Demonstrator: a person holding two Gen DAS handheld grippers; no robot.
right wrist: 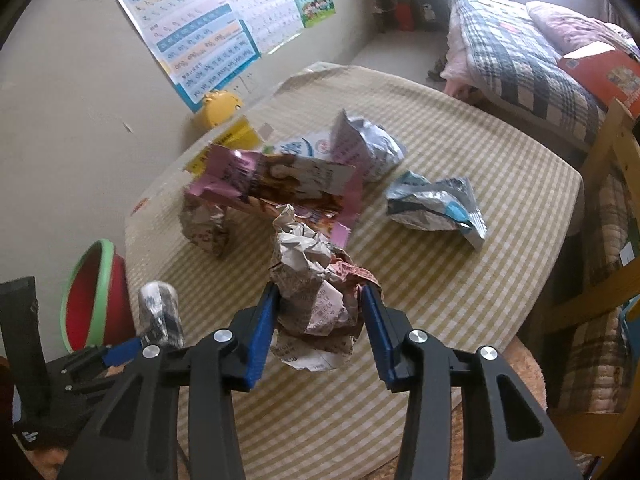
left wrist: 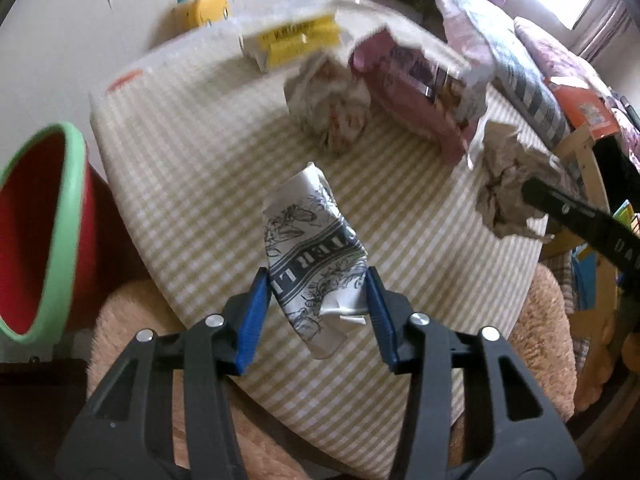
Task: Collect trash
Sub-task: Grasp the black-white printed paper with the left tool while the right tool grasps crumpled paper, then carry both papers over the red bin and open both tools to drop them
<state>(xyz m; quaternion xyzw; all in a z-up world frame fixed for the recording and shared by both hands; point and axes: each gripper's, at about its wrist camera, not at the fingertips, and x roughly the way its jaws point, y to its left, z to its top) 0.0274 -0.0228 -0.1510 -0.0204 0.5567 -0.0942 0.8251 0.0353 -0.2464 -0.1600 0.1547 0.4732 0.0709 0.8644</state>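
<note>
My left gripper (left wrist: 318, 286) is shut on a crumpled white wrapper with black floral print (left wrist: 312, 248), held above the checked table (left wrist: 192, 168). It also shows at the lower left of the right wrist view (right wrist: 160, 312). My right gripper (right wrist: 320, 300) is shut on a crumpled printed paper ball (right wrist: 316, 292), which also shows at the right of the left wrist view (left wrist: 508, 196). A red bin with a green rim (left wrist: 36, 232) stands left of the table, and shows in the right wrist view (right wrist: 90, 296). On the table lie a pink snack bag (right wrist: 276, 184), a silver-blue wrapper (right wrist: 436, 204) and other wrappers.
A yellow box (left wrist: 296, 40) and a crumpled patterned paper (left wrist: 332, 104) lie at the table's far side. A bed with plaid quilts (right wrist: 532, 56) stands at the right. A wooden chair (right wrist: 608, 160) is beside the table. Posters (right wrist: 200, 32) hang on the wall.
</note>
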